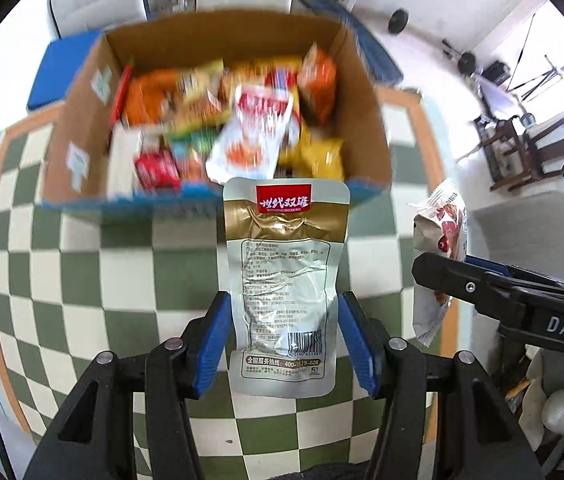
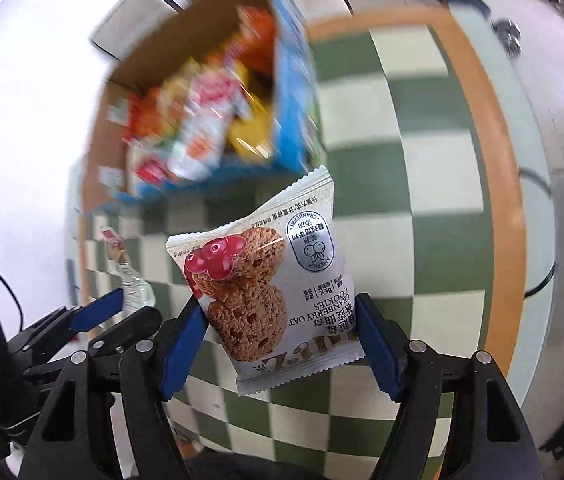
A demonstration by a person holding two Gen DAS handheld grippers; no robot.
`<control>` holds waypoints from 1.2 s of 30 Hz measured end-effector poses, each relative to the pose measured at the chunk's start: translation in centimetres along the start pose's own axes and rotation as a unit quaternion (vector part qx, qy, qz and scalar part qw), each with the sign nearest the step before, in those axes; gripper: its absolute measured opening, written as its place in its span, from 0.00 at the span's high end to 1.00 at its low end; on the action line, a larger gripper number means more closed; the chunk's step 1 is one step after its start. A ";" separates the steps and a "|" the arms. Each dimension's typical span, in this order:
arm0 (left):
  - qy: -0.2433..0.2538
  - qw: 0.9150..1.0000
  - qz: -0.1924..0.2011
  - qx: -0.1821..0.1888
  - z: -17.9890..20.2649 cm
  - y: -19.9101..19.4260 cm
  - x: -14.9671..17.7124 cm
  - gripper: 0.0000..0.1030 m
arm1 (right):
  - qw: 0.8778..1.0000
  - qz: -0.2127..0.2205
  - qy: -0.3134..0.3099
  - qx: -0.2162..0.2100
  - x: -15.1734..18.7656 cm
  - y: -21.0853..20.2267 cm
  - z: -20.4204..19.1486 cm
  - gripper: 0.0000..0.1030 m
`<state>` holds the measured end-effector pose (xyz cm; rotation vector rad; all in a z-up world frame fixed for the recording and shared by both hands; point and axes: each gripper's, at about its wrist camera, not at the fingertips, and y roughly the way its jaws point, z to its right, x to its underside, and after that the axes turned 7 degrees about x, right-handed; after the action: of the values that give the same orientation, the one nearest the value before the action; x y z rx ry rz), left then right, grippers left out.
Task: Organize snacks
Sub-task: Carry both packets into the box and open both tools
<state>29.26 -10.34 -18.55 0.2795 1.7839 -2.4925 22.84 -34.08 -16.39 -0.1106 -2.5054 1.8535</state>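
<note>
Left tongs [image 1: 282, 336]: both blue pads are clamped on the sides of a silver-and-gold foil pouch [image 1: 285, 276], held upright above the surface with its printed back and barcode facing the camera and a red label at the top.

Right tongs [image 2: 282, 340]: clamped on a cranberry oat cookie packet [image 2: 266, 292], held tilted, its print upside down in the right wrist view. The same packet shows in the left wrist view, gripped to the right of the foil pouch and apart from it.

Cardboard box [image 1: 82, 120]: open-topped, blue on its outside, standing on the green-and-cream checkered surface [image 1: 122, 280] beyond both tongs. It holds a jumble of snack packs [image 1: 242, 128] in orange, yellow, red and white, blurred. Both held items are outside the box, on its near side.
</note>
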 end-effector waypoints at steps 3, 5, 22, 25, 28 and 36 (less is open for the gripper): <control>0.002 1.000 0.018 0.001 -1.2 -1.2 -1.9 0.50 | 0.999 0.027 -0.009 -0.017 -1.7 -3.4 -2.3 0.27; 0.007 1.000 0.023 -0.007 -1.6 -0.9 -3.9 0.50 | 0.999 0.041 -0.014 -0.019 -2.9 -4.4 -4.3 0.27; -0.064 0.994 -0.050 -0.078 -15.1 1.9 -13.8 0.49 | 0.999 0.033 0.010 0.022 -14.0 1.1 -12.7 0.27; -0.069 0.992 -0.071 -0.078 -16.2 3.3 -14.1 0.49 | 0.999 0.023 0.016 0.026 -14.7 2.9 -12.9 0.27; -0.072 0.991 -0.087 -0.079 -16.9 4.5 -14.1 0.48 | 0.999 0.018 0.022 0.032 -15.1 4.1 -13.0 0.27; -0.118 0.984 -0.117 -0.058 -18.7 6.6 -13.8 0.36 | 0.998 0.007 0.039 0.050 -16.0 6.4 -12.6 0.10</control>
<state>45.90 4.42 -28.02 -0.2371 1.9467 -2.4268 39.84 -21.37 -18.42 -0.1943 -2.3626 1.9364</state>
